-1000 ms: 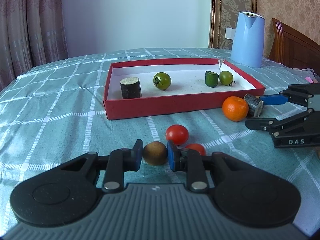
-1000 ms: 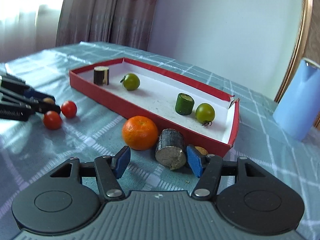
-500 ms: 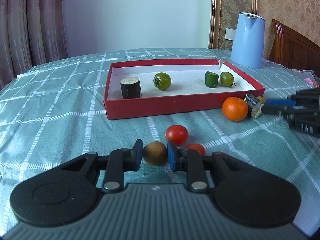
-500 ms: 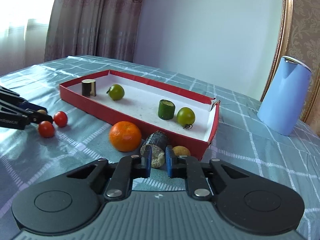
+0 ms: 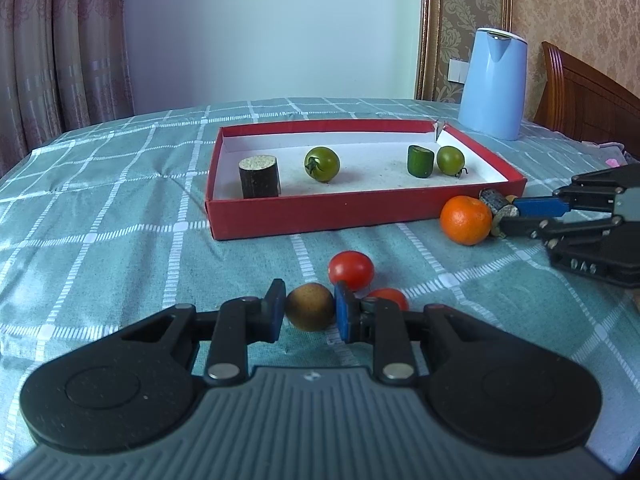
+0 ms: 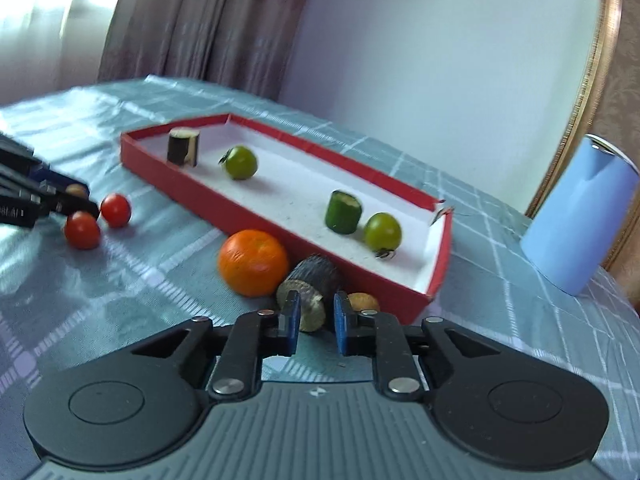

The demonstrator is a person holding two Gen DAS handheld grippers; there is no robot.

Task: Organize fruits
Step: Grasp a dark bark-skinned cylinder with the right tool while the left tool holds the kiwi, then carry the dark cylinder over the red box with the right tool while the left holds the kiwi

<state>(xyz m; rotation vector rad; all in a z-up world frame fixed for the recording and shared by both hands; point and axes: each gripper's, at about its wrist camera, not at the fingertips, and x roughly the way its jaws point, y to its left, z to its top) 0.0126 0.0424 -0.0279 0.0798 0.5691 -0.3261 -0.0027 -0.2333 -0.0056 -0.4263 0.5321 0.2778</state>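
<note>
L gripper [image 5: 308,312]: jaws nearly closed, pads clamped on a small brown fruit [image 5: 309,306] (longan or mini kiwi, can't tell), sitting low on the cloth. R gripper [image 6: 314,314]: jaws also pinched in, on the dark cut cylinder [image 6: 310,290] (sugarcane-looking chunk) lying on its side; grip is on the cut end only, not mid-body.

Risks:
- R grip is near the end of the chunk, so it could pivot or slip out on lift.
- Orange [image 6: 253,262] touches the chunk on its left, and a small brown fruit [image 6: 363,301] sits just right of the R pad. Either may roll when the chunk comes away.
- Red box wall [image 6: 384,280] is right behind the chunk; a low lift could clip the rim.
- L side: two cherry tomatoes [image 5: 351,270] [image 5: 387,298] are just beyond and right of the held fruit, one against the R pad. A sideways swing could knock them rolling.

Layout: red box [image 5: 320,212] lies ahead of both tools w/ a dark chunk [image 5: 259,176], two green tomatoes [image 5: 322,164] [image 5: 451,161] and a green cut piece [image 5: 420,161] inside, lots of free floor. Blue kettle [image 5: 493,82] beyond the far R corner, clear of the path.
</note>
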